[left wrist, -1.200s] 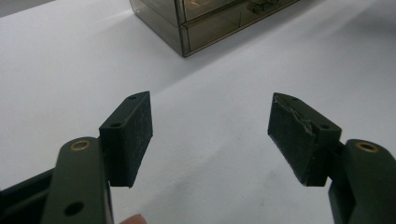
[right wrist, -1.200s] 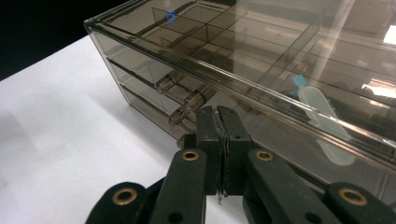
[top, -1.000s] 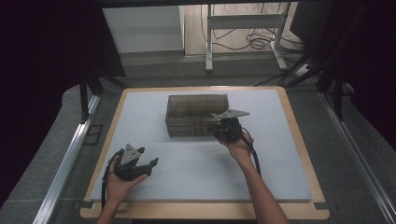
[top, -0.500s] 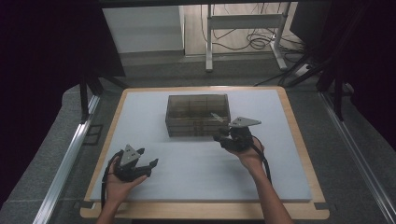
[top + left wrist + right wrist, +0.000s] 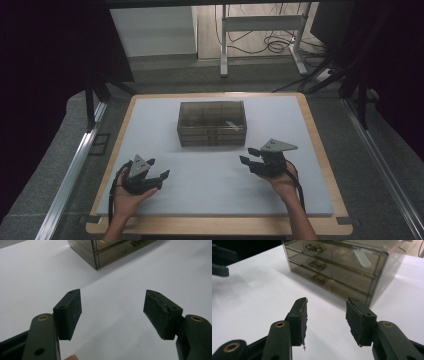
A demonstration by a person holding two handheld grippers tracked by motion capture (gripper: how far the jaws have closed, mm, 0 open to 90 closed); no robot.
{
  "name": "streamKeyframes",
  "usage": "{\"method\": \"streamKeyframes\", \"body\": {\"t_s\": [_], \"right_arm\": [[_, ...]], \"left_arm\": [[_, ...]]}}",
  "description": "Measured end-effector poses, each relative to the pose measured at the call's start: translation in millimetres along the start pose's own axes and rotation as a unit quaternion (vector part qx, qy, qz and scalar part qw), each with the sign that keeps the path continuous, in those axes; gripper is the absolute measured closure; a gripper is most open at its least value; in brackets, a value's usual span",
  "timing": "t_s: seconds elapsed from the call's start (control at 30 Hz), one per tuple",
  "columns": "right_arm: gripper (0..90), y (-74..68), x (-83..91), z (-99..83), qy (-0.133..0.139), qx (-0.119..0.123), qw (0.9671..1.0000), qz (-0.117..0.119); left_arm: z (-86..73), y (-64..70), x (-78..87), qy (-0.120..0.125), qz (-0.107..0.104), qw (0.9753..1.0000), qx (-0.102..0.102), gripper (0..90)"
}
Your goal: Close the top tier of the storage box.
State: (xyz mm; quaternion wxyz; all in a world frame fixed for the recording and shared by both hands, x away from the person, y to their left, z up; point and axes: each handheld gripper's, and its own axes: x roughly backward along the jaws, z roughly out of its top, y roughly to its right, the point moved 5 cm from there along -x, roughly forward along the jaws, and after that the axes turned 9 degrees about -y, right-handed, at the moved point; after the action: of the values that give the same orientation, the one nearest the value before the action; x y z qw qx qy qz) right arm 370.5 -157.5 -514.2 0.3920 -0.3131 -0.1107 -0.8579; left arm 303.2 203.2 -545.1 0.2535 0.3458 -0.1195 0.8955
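So the smoky drawer box (image 5: 212, 123) sits mid-table toward the far side, all drawers shut, with a pale strip (image 5: 362, 258) visible inside the top one. Right gripper (image 5: 251, 156) has backed away from it since a second ago, while the left gripper (image 5: 157, 168) stayed put near the front edge. Both have their jaws spread wide, holding nothing.
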Motion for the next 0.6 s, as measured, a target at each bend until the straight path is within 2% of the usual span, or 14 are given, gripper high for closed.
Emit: {"method": "streamKeyframes", "body": {"t_s": [0.33,0.6], "right_arm": [[47.1,6.5,15.4,-20.8,-0.008,-0.012,0.9999,-0.007],[45.9,7.1,17.9,-26.8,-0.011,-0.014,0.9998,-0.01]], "left_arm": [[0.3,-0.2,0.9,0.002,-0.002,1.0,0.0,31.5],[1.0,-1.0,2.6,0.005,-0.002,1.0,0.0,31.5]]}}
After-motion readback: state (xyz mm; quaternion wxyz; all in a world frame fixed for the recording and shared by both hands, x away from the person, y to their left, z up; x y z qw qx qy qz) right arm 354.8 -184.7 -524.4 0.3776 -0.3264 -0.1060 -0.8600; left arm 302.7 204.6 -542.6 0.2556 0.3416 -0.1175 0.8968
